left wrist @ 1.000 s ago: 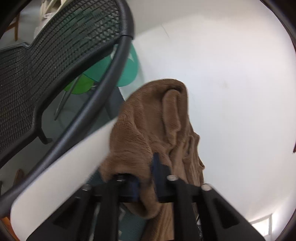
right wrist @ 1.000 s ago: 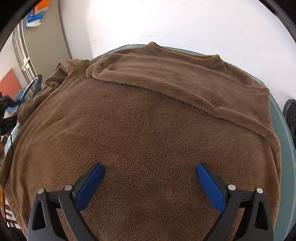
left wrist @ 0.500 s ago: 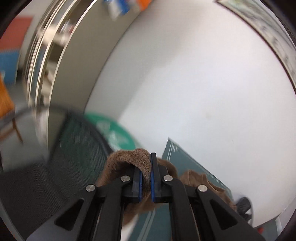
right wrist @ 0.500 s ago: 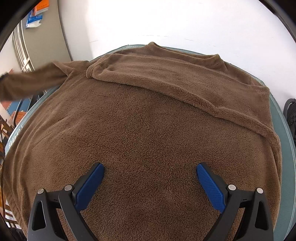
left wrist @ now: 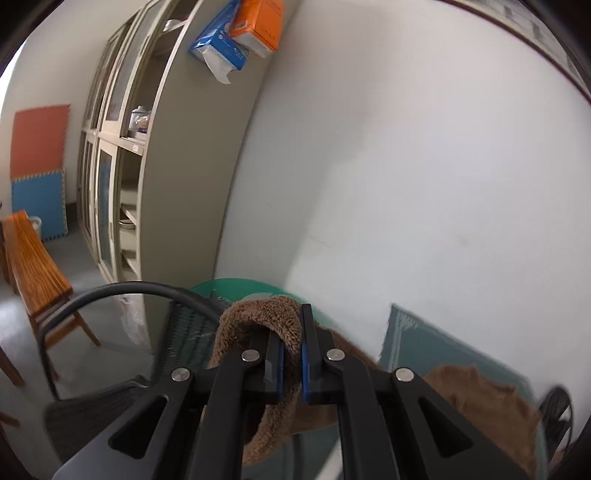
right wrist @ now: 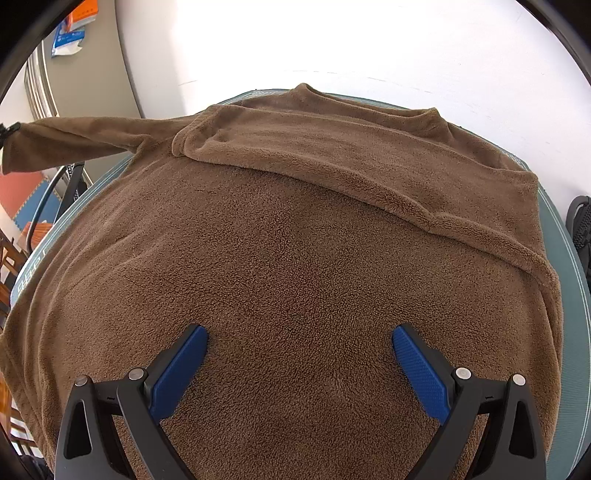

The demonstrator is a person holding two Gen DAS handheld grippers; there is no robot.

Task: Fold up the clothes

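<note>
Brown fleece sweater lies spread flat over a teal mat on the table, collar toward the white wall, one sleeve already folded across the chest. Right gripper hovers just above the lower body of the garment, blue pads spread wide, gripping nothing. Left gripper has its pads pressed together on the cuff of the other sleeve, which stretches out level past the mat's left edge, clear of the table.

Behind the left gripper stand a black mesh office chair, a green round stool, then a wooden chair. Further off, a beige cabinet carries a blue tissue pack and an orange box on top; print on both is illegible. Red and blue foam tiles lean on the far wall.

Since half a second ago, the sleeve is drawn straighter and its blur has settled; the right gripper is unchanged.
</note>
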